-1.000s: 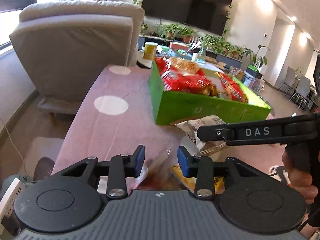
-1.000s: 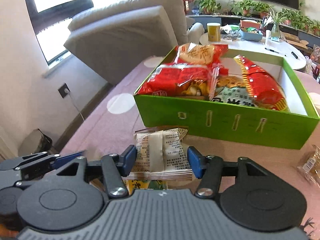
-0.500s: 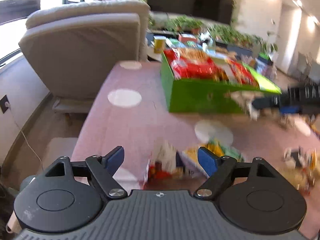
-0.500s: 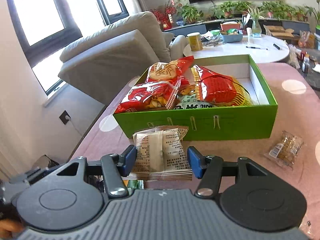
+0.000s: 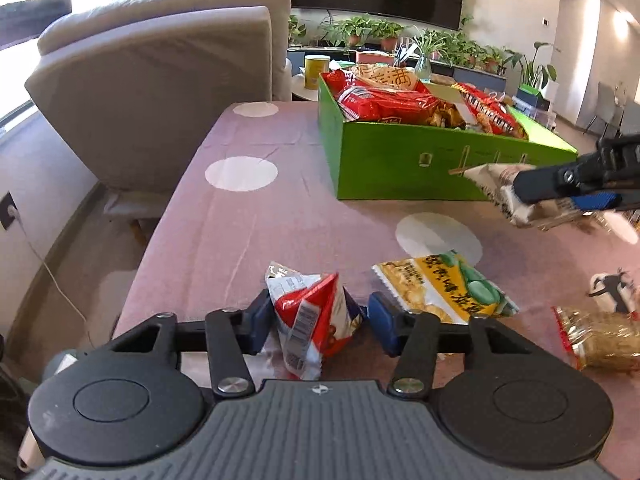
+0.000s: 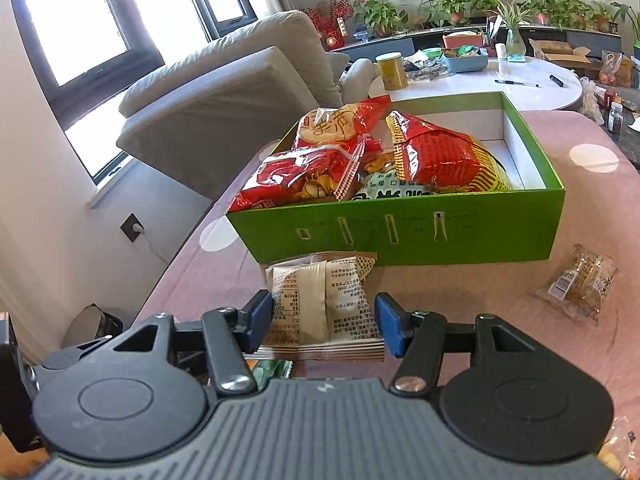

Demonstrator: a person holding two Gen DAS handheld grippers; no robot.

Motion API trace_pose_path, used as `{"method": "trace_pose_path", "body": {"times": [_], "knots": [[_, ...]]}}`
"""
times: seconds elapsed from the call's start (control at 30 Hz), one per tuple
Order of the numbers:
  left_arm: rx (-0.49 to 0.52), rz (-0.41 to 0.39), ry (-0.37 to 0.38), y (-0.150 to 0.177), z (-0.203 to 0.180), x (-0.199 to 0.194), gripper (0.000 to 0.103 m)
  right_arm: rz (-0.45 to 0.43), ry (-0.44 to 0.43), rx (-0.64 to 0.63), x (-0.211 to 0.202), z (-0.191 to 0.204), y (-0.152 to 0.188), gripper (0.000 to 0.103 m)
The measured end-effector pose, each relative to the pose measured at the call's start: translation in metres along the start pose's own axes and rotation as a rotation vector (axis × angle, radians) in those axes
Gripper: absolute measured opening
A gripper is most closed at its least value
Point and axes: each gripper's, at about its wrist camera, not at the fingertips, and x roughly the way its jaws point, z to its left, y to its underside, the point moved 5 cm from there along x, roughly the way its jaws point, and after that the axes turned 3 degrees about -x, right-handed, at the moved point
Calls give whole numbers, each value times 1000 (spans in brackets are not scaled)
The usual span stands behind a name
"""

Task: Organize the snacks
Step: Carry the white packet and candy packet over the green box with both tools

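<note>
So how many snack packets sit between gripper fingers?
2: a red-white packet between the left gripper fingers, and a beige packet clamped in the right gripper.

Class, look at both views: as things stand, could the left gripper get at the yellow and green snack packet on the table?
Probably not yet. The left gripper is closed on a red and white packet; the yellow and green packet lies just beside it, unobstructed.

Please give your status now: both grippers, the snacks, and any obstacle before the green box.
Right gripper shut on beige snack packet, short of green box. Left gripper around red-white packet, grip uncertain. Path to box open.
</note>
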Motion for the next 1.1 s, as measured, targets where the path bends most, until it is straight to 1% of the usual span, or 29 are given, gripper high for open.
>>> {"method": "trace_pose_path", "body": {"times": [0.03,0.1,0.23,0.33,0.43,0.6,0.8,0.97,1.1], "knots": [[-4,-1,4,-1,0,-2,41,0,1,-1,0,0,0,57],[-10,-18,4,-4,-1,-8,38,-2,2,0,-1,0,0,57],[-2,-73,17,-16,-7,-24,37,-11,2,5,-4,-1,-1,57],[15,-110,45,-27,-17,-35,36,-19,-1,6,-7,-1,-2,57],[32,-126,78,-38,-27,-37,35,-29,-3,6,-10,-1,-3,57],[62,-143,106,-54,-45,-31,35,-52,1,0,-18,-5,-8,57],[77,-149,143,-67,-62,-24,35,-82,14,14,-25,-18,-17,57],[105,-169,156,-81,-75,-21,35,-101,25,22,-26,-27,-27,57],[107,-171,174,-92,-84,-14,35,-117,26,19,-27,-34,-34,57]]}}
